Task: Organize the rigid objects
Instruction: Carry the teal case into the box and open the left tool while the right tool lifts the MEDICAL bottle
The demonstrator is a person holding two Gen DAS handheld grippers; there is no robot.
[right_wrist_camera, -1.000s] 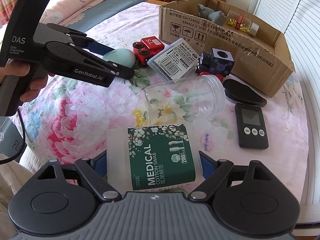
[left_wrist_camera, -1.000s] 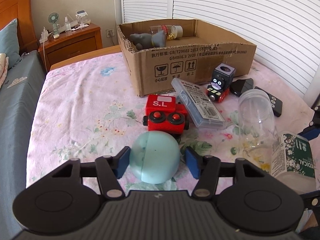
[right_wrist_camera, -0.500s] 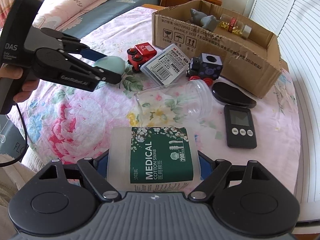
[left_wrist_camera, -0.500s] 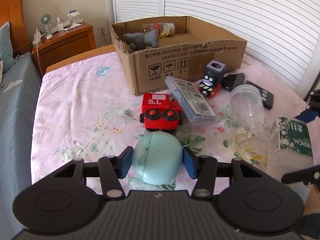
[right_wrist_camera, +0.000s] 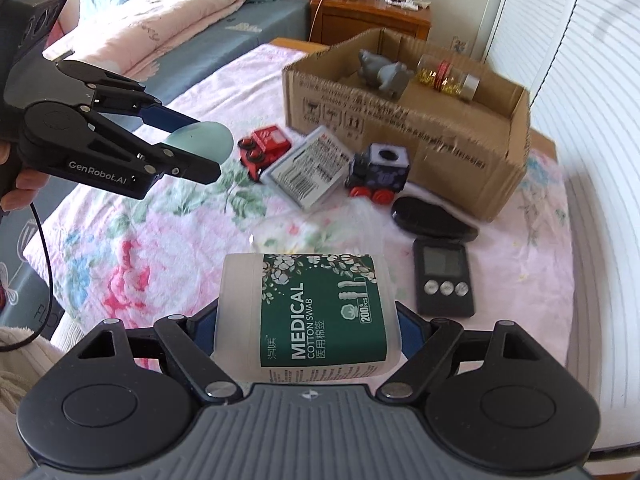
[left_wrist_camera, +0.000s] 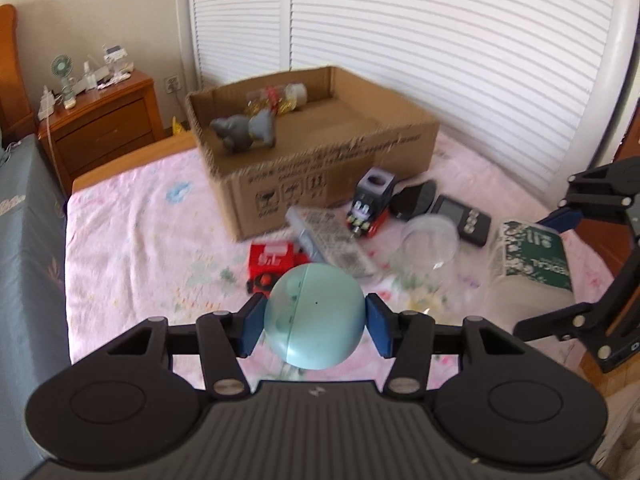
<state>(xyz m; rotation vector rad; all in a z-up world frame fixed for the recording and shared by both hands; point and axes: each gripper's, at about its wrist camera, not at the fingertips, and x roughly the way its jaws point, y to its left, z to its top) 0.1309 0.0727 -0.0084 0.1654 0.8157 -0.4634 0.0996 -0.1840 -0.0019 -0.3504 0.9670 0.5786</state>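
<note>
My left gripper (left_wrist_camera: 314, 322) is shut on a pale blue egg-shaped ball (left_wrist_camera: 316, 316) and holds it above the bed; the ball also shows in the right wrist view (right_wrist_camera: 208, 140). My right gripper (right_wrist_camera: 306, 330) is shut on a white cotton swab jar with a green label (right_wrist_camera: 316, 312), lifted off the bed; the jar shows at the right of the left wrist view (left_wrist_camera: 532, 256). An open cardboard box (left_wrist_camera: 332, 168) stands at the far side, holding a grey toy animal (left_wrist_camera: 246, 132) and a small jar (left_wrist_camera: 280, 100).
On the floral bedspread (right_wrist_camera: 160, 248) lie a red toy car (right_wrist_camera: 264, 148), a flat plastic case (right_wrist_camera: 310, 172), a dark toy train (right_wrist_camera: 378, 170), a clear empty jar (left_wrist_camera: 430, 240), a black oval case (right_wrist_camera: 430, 222) and a black timer (right_wrist_camera: 444, 280). A wooden nightstand (left_wrist_camera: 100, 124) stands far left.
Both grippers have risen from the bed with their objects. The left one closed on the ball and lifted it; the camera views now look down on the box from higher.
</note>
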